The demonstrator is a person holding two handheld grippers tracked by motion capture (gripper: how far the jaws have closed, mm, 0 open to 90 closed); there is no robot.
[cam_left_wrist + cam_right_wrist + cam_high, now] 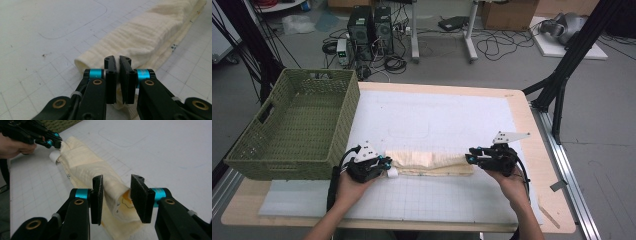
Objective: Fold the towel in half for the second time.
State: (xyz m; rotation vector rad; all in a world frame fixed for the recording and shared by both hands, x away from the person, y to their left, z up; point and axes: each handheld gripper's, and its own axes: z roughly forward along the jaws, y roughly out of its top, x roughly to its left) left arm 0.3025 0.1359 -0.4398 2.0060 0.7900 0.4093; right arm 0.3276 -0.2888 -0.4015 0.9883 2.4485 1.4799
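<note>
**Kid:** One cloth lies near the bottom middle of the high view. It is cream and folded into a long roll, and it runs from left to right on the white mat.

**Friend:** Who is touching it?

**Kid:** Two grippers, one at each end. The left gripper is at the left end of the roll. In the left gripper view its jaws are almost together, and a thin bit of cloth is pinched between them. The roll runs off to the upper right of that picture.

**Friend:** And the other one?

**Kid:** The right gripper is at the right end. In the right gripper view its jaws stand partly apart, one on each side of the rolled end. The left pad is against the cloth. I see a small gap at the right pad, so it is not squeezing.

**Friend:** Can you see the other gripper from there too?

**Kid:** Yes, in the upper left of the right gripper view, the left gripper bites the far end of the cloth.

**Friend:** What else is around?

**Kid:** The mat has little squares on it and sits on a wooden table. A green basket stands at the left of the high view, just beside the left gripper.
</note>
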